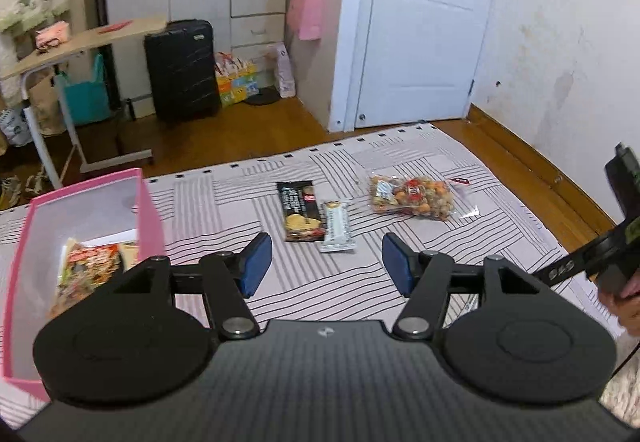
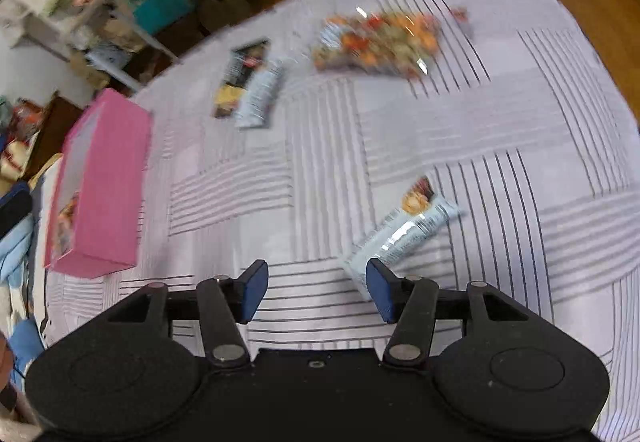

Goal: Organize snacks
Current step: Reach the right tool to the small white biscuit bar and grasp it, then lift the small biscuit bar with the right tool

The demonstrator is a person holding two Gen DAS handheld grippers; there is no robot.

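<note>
Left gripper (image 1: 326, 264) and right gripper (image 2: 316, 290): fingers parted, nothing between them. Nearest the right gripper, a pale bar (image 2: 400, 234) lies on the bed (image 2: 520, 114), seemingly the next pick, though blur obscures it. Beyond, the pink box (image 1: 148, 210) stands open-topped at the left to collect snacks; only the left view shows a packet (image 1: 90, 268) inside. Farther off lie the dark pack (image 1: 299, 212), white bar (image 1: 337, 227) and nut bag (image 1: 412, 198).

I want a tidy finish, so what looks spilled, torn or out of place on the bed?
Nothing is spilled or visibly torn. Four snacks lie outside the pink box: black packet, white bar, mixed-snack bag, silver packet.
</note>
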